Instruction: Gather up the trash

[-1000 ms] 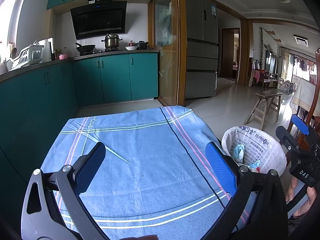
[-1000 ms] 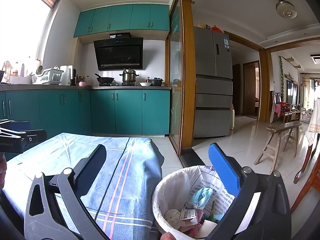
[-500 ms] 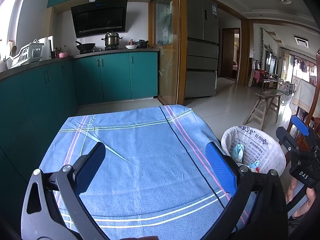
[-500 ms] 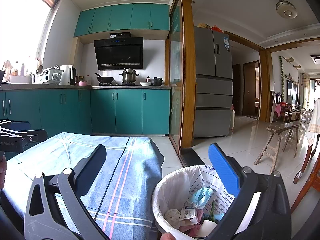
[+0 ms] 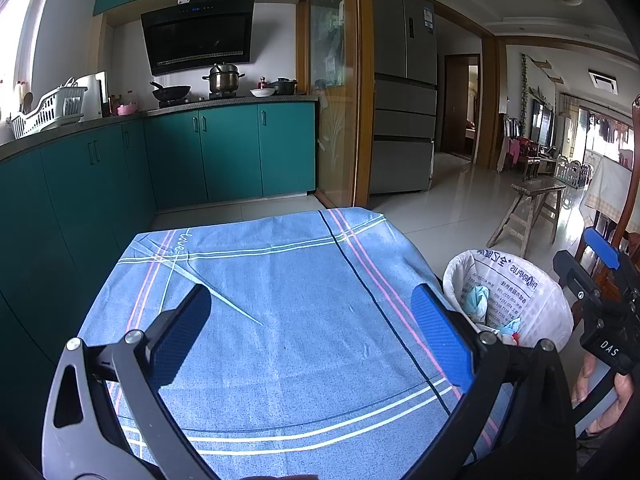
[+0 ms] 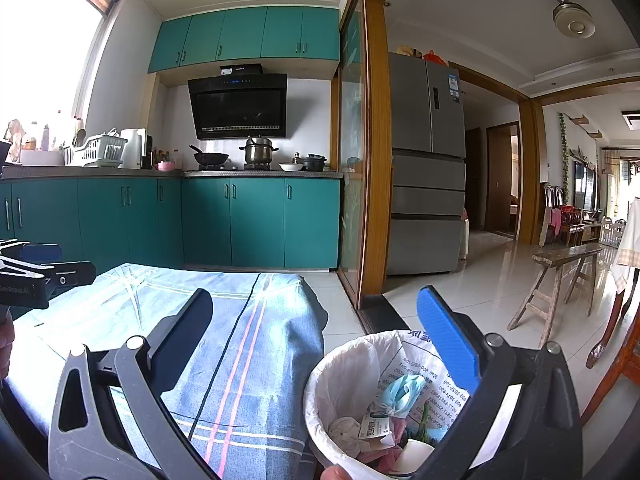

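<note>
A white-lined trash bin stands on the floor right of the table and holds several bits of trash, among them a blue face mask, paper and pink scraps. It also shows in the left wrist view. My right gripper is open and empty, above the bin's near rim and the table's right edge. My left gripper is open and empty above the blue striped tablecloth. No loose trash shows on the cloth.
Teal kitchen cabinets and a stove with pots stand beyond the table. A grey fridge and a wooden door frame are at centre. A wooden stool stands on the tiled floor at right.
</note>
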Available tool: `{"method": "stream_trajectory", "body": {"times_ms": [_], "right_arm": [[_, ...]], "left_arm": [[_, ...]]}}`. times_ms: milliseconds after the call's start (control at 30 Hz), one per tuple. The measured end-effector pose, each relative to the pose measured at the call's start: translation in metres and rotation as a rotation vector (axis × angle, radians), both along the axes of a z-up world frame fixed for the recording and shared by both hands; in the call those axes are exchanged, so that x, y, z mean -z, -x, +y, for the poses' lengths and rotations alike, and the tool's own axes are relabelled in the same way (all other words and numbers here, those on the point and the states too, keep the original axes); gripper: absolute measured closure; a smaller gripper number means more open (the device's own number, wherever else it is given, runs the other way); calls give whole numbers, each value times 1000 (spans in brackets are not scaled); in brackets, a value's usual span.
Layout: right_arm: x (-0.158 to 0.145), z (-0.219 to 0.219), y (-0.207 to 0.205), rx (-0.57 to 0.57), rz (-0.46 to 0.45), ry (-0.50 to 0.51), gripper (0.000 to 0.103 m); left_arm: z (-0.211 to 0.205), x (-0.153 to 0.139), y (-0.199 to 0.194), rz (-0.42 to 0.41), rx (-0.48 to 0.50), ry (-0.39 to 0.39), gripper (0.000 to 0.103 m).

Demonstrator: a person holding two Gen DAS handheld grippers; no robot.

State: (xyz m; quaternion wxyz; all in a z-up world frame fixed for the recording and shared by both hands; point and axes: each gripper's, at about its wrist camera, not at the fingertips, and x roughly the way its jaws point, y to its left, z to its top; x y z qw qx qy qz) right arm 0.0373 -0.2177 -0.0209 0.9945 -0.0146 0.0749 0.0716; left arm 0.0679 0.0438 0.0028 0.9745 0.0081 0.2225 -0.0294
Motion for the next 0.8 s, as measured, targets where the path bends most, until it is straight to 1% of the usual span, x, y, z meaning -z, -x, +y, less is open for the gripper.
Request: {"method": "stream_trajectory", "body": {"times_ms": [800], "right_arm": [[3, 0, 0, 0, 10, 6, 3]], "left_arm": [[2, 1, 0, 13, 7, -2, 3]]}}
